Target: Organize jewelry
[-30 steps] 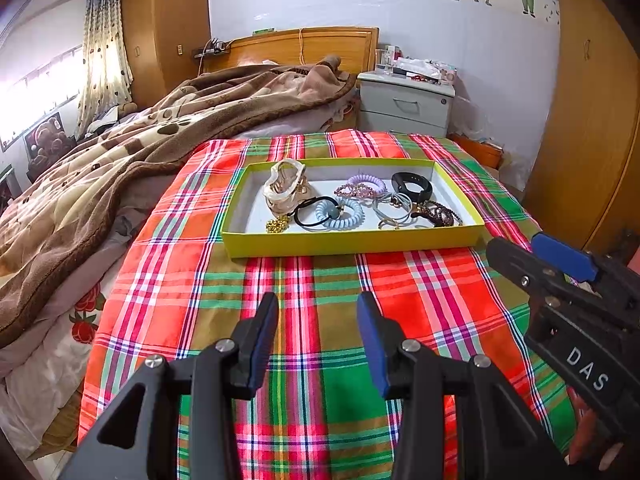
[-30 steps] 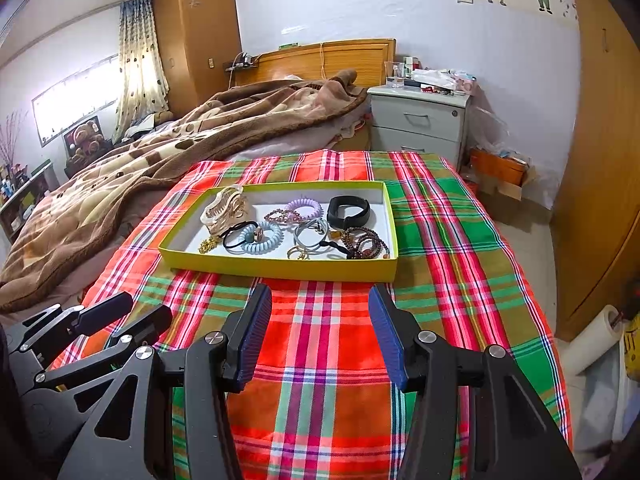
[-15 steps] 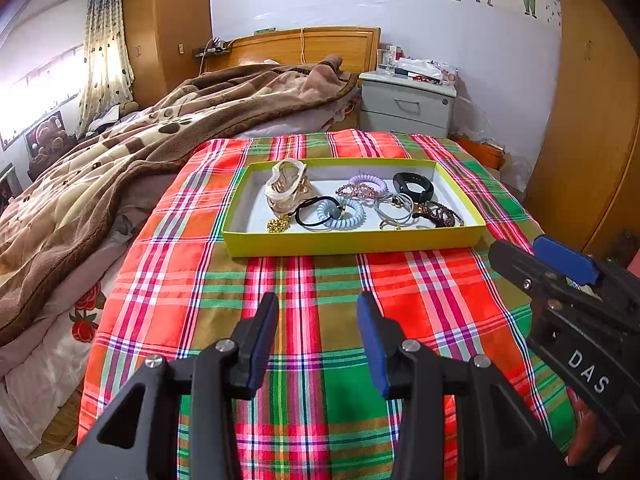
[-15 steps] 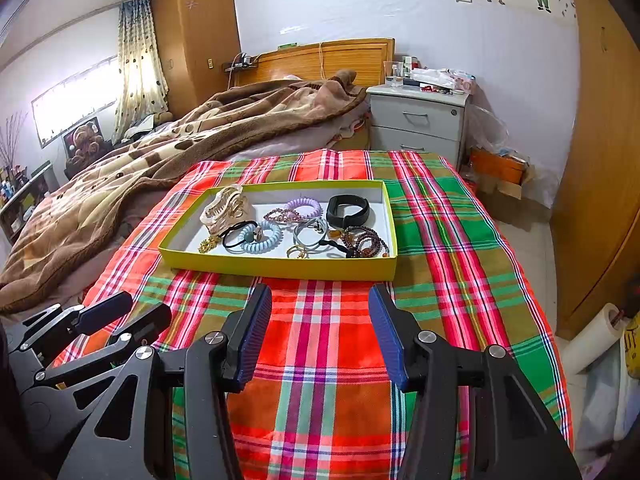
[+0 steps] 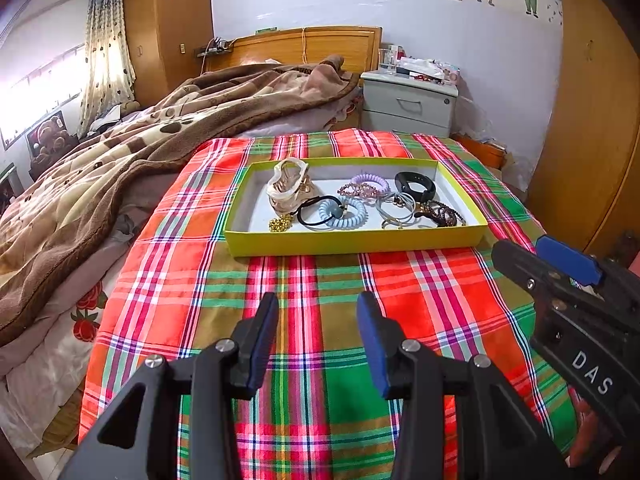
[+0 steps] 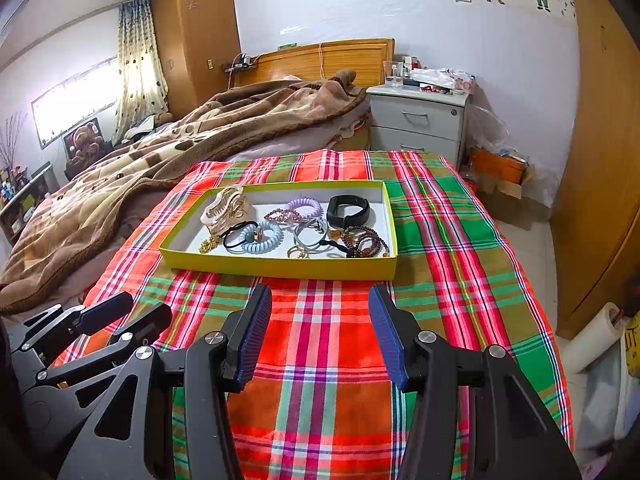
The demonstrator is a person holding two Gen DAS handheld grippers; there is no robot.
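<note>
Left black two-finger gripper (image 5: 317, 332) with blue pads, jaws wide apart, empty, right black two-finger gripper (image 6: 320, 328) likewise, both above plaid cloth (image 6: 332, 344), near yellow cardboard jewelry tray (image 6: 280, 268).

Both wrist views look forward from the bed's near end toward the far headboard, left view from the left, sharing the yellow tray (image 5: 356, 242) (image 6: 280, 268) midway.

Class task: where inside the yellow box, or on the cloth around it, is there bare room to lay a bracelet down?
Inside the shallow yellow cardboard box, only the white floor along its left wall is bare; its middle and right are crowded. The red-green plaid cloth lies bare between the box and both open tongs.
</note>
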